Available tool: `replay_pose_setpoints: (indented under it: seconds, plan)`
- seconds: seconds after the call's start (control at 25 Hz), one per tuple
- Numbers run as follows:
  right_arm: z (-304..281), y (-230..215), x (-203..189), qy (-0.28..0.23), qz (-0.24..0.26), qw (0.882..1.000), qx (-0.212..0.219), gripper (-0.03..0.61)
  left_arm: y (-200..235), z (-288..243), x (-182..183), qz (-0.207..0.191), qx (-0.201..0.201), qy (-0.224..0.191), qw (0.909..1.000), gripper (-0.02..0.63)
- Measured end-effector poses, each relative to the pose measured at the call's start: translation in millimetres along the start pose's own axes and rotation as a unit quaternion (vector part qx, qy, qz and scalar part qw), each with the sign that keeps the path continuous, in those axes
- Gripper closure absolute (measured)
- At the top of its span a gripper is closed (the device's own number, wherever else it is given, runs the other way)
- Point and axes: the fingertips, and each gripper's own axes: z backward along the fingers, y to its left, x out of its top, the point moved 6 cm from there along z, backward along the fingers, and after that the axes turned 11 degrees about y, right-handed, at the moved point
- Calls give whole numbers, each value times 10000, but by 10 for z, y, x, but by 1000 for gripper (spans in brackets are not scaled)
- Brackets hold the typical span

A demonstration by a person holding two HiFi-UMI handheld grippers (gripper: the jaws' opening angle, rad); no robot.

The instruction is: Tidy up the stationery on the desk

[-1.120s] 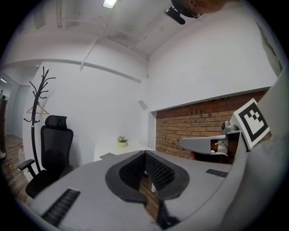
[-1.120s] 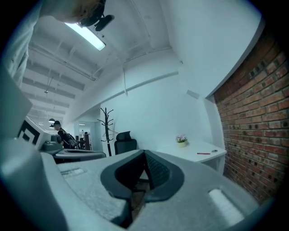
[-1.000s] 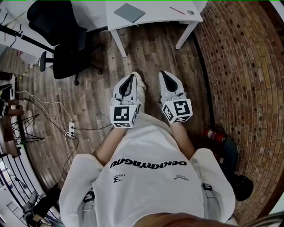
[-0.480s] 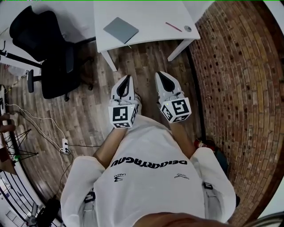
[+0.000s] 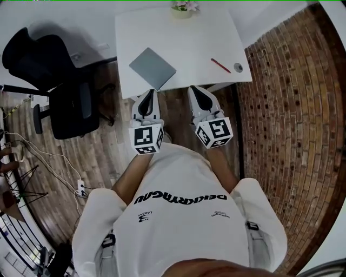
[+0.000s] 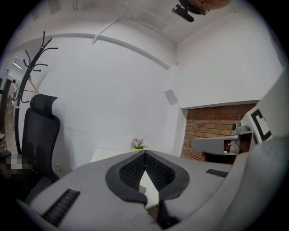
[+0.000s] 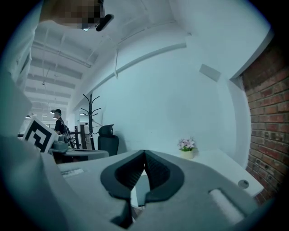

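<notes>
On the white desk [image 5: 189, 43] lie a grey notebook [image 5: 152, 68] near the front left, a red pen [image 5: 220, 65] and a small round grey object [image 5: 238, 67] at the right. My left gripper [image 5: 150, 93] reaches the desk's front edge just below the notebook, jaws shut with nothing held. My right gripper [image 5: 195, 90] sits at the front edge right of it, jaws shut and empty too. In the left gripper view the tips [image 6: 145, 152] meet; the same shows in the right gripper view [image 7: 144, 152].
A small flower pot [image 5: 183, 7] stands at the desk's back edge, also visible as the pot [image 7: 187, 148]. A black office chair [image 5: 59, 92] stands left of the desk. A brick wall [image 5: 286, 119] runs along the right. Cables and a power strip [image 5: 81, 188] lie on the wooden floor.
The desk has come nearer in the head view. Both grippers, still shut, went from over the floor to the desk's front edge.
</notes>
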Motion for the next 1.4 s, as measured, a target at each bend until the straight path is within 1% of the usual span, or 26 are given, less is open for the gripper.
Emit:
replay_pose_setpoints:
  seconds: [0.16, 0.36, 0.6, 0.76, 0.92, 1.04, 1.16, 1.32, 1.4]
  plan:
    - [-537, -222, 127, 161, -109, 9998, 69, 578, 292, -424, 126, 85, 130, 157, 9998, 615]
    - [-1001, -366, 185, 329, -178, 9992, 162, 578, 546, -770, 148, 236, 361, 391, 9983, 615]
    - [-1350, -494, 90, 611, -149, 9971, 429, 578, 657, -1042, -1, 431, 616, 711, 9946, 615]
    - [-1659, -631, -10, 836, -59, 9935, 767, 578, 751, -1256, -101, 598, 960, 841, 9900, 615]
    - [-1896, -838, -158, 1205, 29, 9874, 1024, 578, 736, -1461, -280, 929, 1238, 1052, 9823, 615]
    - [-2136, -880, -250, 1369, 92, 9832, 1207, 577, 827, -1578, -393, 1104, 1446, 1242, 9754, 615]
    - [-2322, -924, -374, 1596, 114, 9771, 1405, 577, 893, -1677, -549, 1400, 1665, 1449, 9652, 615]
    - [-2543, -961, -564, 1884, 189, 9692, 1573, 573, 1008, -1793, -757, 1876, 1906, 1616, 9499, 610]
    - [-2655, -963, -664, 2029, 223, 9651, 1642, 553, 1067, -1854, -852, 1980, 1983, 1708, 9446, 581]
